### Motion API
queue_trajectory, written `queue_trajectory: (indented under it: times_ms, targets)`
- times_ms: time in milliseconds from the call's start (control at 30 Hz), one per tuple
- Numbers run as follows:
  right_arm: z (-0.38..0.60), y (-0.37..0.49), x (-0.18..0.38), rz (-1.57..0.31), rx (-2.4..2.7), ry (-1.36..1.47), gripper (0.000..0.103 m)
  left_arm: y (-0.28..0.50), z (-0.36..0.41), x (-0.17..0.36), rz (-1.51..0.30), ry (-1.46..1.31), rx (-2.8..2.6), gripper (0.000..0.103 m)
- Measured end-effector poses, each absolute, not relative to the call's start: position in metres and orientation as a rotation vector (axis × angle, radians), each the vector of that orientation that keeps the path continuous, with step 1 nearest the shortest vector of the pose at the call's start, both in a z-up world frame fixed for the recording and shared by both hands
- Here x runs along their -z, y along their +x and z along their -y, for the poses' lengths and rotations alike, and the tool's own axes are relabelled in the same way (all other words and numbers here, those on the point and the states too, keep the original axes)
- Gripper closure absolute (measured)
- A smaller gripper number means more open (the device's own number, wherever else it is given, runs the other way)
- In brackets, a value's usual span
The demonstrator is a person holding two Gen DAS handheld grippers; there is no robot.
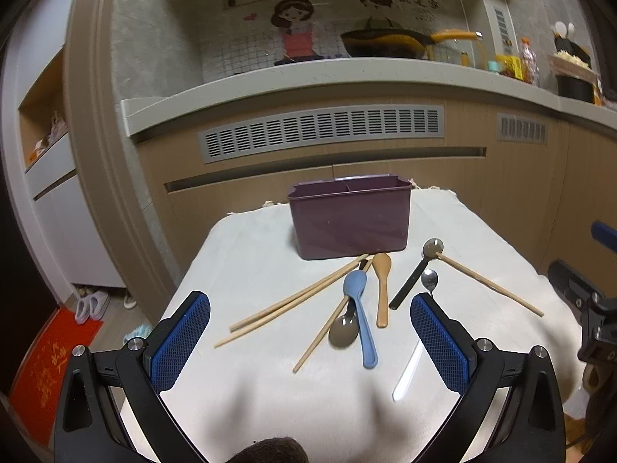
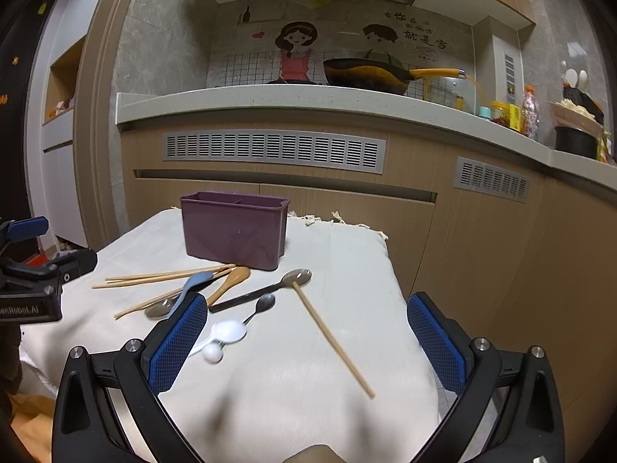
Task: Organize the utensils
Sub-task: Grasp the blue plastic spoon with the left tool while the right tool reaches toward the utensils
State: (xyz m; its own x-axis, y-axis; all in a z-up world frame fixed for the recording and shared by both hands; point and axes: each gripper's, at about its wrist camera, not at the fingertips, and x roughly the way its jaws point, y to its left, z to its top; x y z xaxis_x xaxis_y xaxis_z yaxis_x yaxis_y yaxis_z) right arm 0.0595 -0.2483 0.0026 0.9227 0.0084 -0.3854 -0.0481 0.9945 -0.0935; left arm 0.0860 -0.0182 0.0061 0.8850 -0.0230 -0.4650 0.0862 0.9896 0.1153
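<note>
Nearest the lens in the left wrist view, the left hand-held gripper (image 1: 310, 341) stands with its jaws spread wide and nothing between them, its blue pads (image 1: 181, 341) framing the lower part of the frame over the white cloth (image 1: 270, 405) that covers the table. Between the pads, just above frame centre-bottom, lies a loose scatter of utensils: a blue spoon (image 1: 360, 316) crossing a metal spoon (image 1: 343, 331), a wooden spoon (image 1: 382, 289) just to their right, and a pair of chopsticks (image 1: 293, 301) running toward the lower left. Right of these a black-handled spoon (image 1: 414, 276) has a single chopstick (image 1: 489, 284) resting on its bowl, and a small metal spoon (image 1: 429, 281) sits just beside the right pad. Behind the pile, in the middle of the frame, a purple utensil box (image 1: 349, 220) stands upright with its divided top open; the chopstick tips reach its base.

In the right wrist view the right hand-held gripper (image 2: 304, 341) is likewise spread wide and empty. A white spoon (image 2: 227, 333) lies just beside its left pad, the single chopstick (image 2: 333, 341) slants between the pads, and the purple box (image 2: 235, 231) stands in the upper left-centre of the cloth. The other gripper's body shows at the left edge.
</note>
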Motion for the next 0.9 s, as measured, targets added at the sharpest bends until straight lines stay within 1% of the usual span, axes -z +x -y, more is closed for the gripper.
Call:
queue_trajectory:
  times_ms: [367,500,700,833,900]
  targets:
    - [0.241,0.136,0.000,-0.475,-0.050,-0.150,0.000,0.155,0.027,0.014,-0.567,0.180,0.095,0.000]
    - [0.239,0.169,0.010,-0.542,-0.076,-0.163,0.000,0.177,0.018,0.023,-0.615,0.168,0.117,0.000]
    - [0.232,0.217,0.036,-0.687,-0.109,-0.175,0.000,0.208,-0.017,0.030,-0.672,0.095,0.118,0.000]
    - [0.227,0.245,0.055,-0.768,-0.093,-0.168,0.002,0.219,-0.039,0.032,-0.695,0.055,0.117,0.000]
    - [0.226,0.260,0.065,-0.801,-0.076,-0.148,0.007,0.222,-0.046,0.033,-0.703,0.040,0.118,0.000]
